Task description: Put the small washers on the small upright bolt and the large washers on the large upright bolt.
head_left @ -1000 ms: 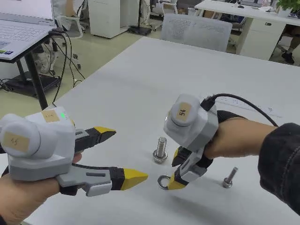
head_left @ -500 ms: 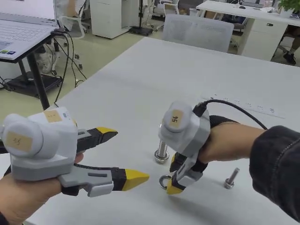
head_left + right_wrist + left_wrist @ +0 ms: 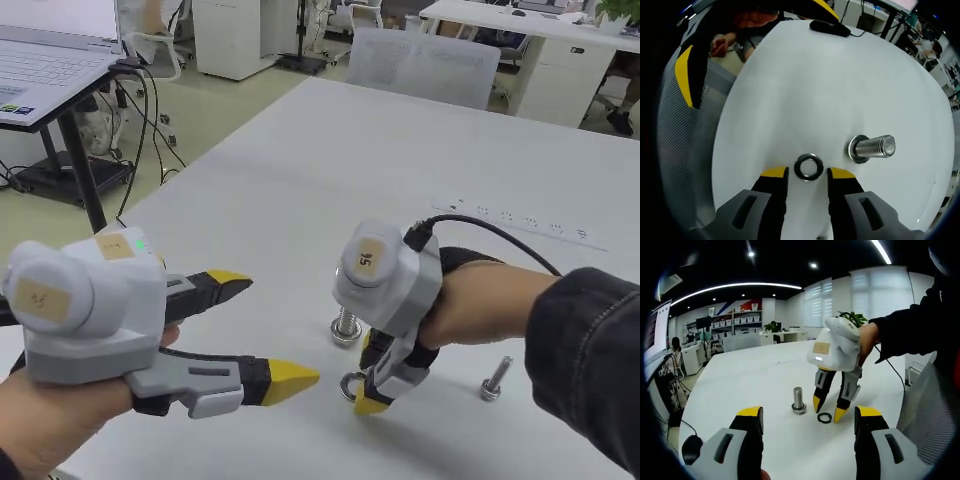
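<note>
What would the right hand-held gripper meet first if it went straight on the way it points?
Probably the washer, lying flat on the table ahead of the right hand-held gripper, between its open jaws; the large bolt stands aside.

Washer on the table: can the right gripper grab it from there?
Probably yes. The right gripper hangs right over the washer with its jaws open, and nothing lies between them. The bolt stands off to one side.
</note>
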Tool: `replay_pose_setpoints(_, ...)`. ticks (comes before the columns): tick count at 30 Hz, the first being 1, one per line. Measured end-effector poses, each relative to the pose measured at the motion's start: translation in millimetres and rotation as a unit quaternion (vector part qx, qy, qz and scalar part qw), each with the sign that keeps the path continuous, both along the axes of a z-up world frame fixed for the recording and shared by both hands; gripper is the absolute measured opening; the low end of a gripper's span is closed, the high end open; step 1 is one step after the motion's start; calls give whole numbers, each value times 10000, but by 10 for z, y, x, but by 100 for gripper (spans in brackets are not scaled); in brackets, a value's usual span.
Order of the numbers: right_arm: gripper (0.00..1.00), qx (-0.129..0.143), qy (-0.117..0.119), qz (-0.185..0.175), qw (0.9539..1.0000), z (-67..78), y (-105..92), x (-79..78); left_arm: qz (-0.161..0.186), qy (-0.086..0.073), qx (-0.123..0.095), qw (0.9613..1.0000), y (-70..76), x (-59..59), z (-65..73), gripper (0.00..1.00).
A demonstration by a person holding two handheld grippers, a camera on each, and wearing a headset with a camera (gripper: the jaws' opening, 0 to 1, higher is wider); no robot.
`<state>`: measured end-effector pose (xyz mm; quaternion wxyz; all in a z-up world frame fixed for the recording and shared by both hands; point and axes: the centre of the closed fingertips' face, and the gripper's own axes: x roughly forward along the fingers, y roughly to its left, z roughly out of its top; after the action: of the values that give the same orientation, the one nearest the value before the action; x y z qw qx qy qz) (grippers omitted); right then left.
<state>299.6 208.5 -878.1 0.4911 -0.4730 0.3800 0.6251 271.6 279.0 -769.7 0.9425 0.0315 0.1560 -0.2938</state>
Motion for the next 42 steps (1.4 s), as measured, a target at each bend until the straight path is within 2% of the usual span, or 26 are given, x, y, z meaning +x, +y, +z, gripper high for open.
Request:
replay_pose_setpoints(5, 32, -29, -81, 71, 9999, -4, 4, -1, -9, -1, -2, 10000, -8, -1, -1, 74)
replay_pose_setpoints(23, 30, -8, -78, 90, 9999, 1, 8, 1, -51, 0, 17, 10000, -29, 4, 10, 74)
replay_pose_setpoints(26, 25, -15, -100, 132, 9999, 1, 5, 9, -53, 2, 19, 10000, -32, 9, 10, 74)
replay_pose_setpoints(42, 25, -70, -145, 176, 9997, -2, 7, 16, -70, 2, 25, 10000, -33, 31, 8, 73)
